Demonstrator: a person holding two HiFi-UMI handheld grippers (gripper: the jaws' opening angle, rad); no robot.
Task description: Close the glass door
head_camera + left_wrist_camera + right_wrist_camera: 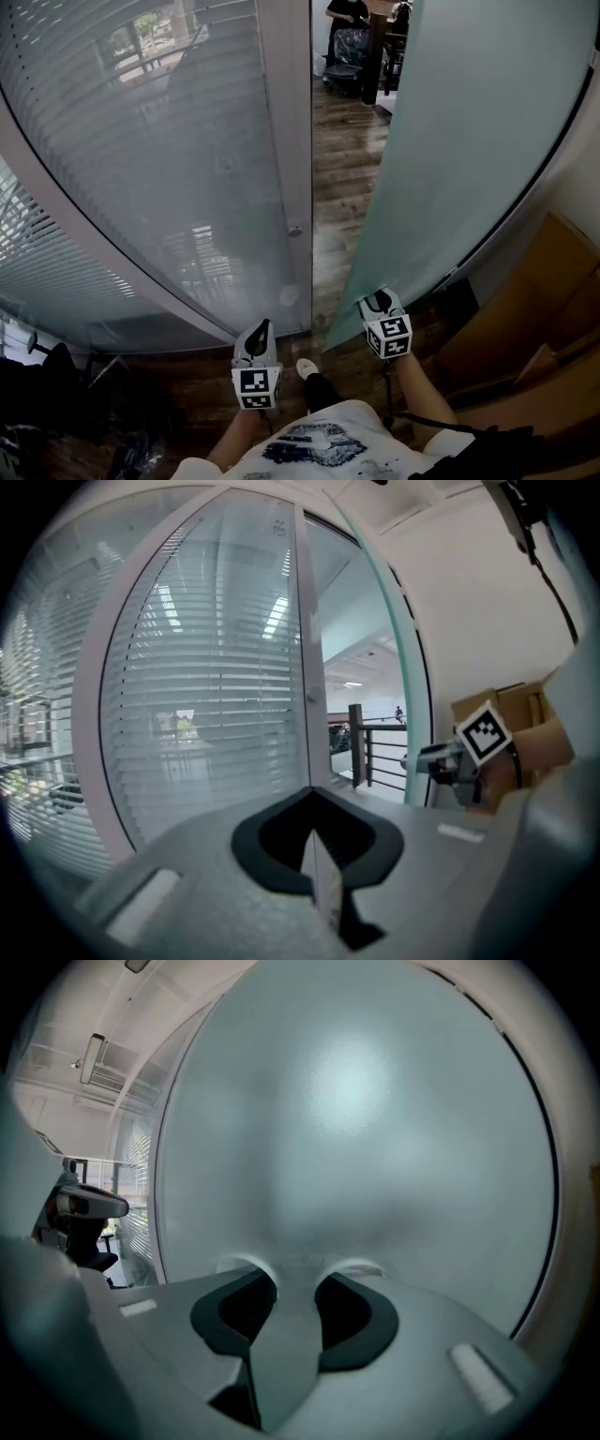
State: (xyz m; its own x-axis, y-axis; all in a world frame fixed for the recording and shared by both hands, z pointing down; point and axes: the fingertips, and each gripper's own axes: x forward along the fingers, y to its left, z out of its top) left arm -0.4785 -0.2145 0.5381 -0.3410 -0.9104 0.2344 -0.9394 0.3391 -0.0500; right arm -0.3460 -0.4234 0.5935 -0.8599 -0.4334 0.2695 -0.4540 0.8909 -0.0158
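In the head view, my left tongs (pixel 262 330) hang low before the wooden floor (pixel 342 159), near the white door frame (pixel 289 122) and the fixed pane with blinds (pixel 141 141). My right tongs (pixel 379 300) sit at the near bottom edge of the frosted glass door (pixel 469 131), which stands ajar to the right of the frame. A cardboard box (pixel 525 300) lies further right.

In the left gripper view, my left tongs are pressed together on nothing, pointing at the gap between frame and door.

In the right gripper view, my right tongs are likewise closed and empty, their tip right up against the frosted door.
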